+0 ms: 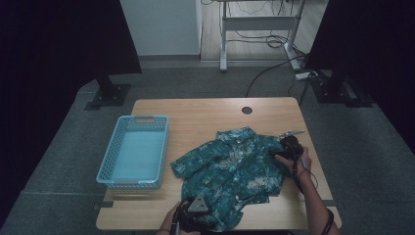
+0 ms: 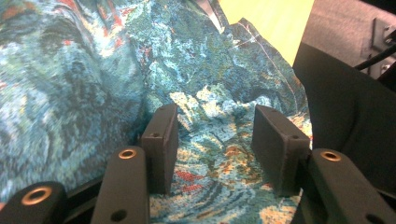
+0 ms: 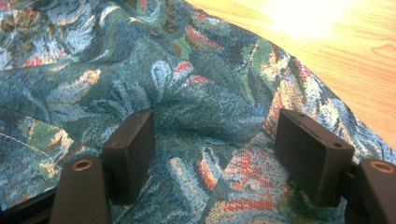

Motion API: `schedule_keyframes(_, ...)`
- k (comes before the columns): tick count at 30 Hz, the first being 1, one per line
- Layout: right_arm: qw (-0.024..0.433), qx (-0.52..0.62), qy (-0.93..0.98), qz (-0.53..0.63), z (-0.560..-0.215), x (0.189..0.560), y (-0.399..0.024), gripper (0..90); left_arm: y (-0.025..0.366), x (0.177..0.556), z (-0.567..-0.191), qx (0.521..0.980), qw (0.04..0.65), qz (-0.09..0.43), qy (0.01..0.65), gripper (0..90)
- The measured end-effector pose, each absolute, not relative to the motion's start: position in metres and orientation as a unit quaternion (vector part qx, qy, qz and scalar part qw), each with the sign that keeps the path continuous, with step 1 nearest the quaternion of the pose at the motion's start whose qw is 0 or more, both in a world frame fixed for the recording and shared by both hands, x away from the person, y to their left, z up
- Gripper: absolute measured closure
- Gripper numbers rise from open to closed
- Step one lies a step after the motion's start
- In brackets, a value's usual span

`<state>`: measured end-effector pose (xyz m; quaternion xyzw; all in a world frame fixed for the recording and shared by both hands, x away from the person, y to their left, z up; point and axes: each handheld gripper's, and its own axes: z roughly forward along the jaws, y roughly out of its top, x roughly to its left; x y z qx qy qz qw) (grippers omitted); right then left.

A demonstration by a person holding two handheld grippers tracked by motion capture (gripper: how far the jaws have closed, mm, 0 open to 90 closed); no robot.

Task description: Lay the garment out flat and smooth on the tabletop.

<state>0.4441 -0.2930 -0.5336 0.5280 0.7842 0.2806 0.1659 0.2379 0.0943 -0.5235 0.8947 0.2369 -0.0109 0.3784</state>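
Now left gripper (image 2: 212, 135) released over shirt (image 1: 230, 166) hem, right gripper (image 3: 215, 140) gaping above its sleeve, blue basket (image 1: 133, 152) well left of both

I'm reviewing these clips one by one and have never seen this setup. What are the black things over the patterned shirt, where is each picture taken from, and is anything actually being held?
A person sits at a wooden table holding a two-jaw hand gripper in each hand. The high view looks down from above: the left gripper is at the near hem of a teal flower-print shirt, and the right gripper is at the shirt's right sleeve. An empty light-blue basket stands to the left of the shirt.

The other two pictures come from cameras riding on the grippers, looking along their black jaws. In both, the left gripper and the right gripper have their jaws apart with shirt cloth lying between them, not pinched. So nothing is gripped yet.
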Motion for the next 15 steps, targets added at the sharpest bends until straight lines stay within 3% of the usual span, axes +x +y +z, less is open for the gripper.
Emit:
schedule_keyframes(6, 0.163, 0.519, 0.789, 0.286, -0.523, 0.437, -0.286, 31.2, 0.093, 0.236, -0.523, 0.876, 0.416, -0.007, 0.242, 45.5)
schedule_keyframes(15, 0.143, 0.399, 0.830, 0.363, -0.490, 0.348, -0.259, 31.1, 0.068, 0.245, -0.514, 0.878, 0.415, 0.024, 0.237, 40.3)
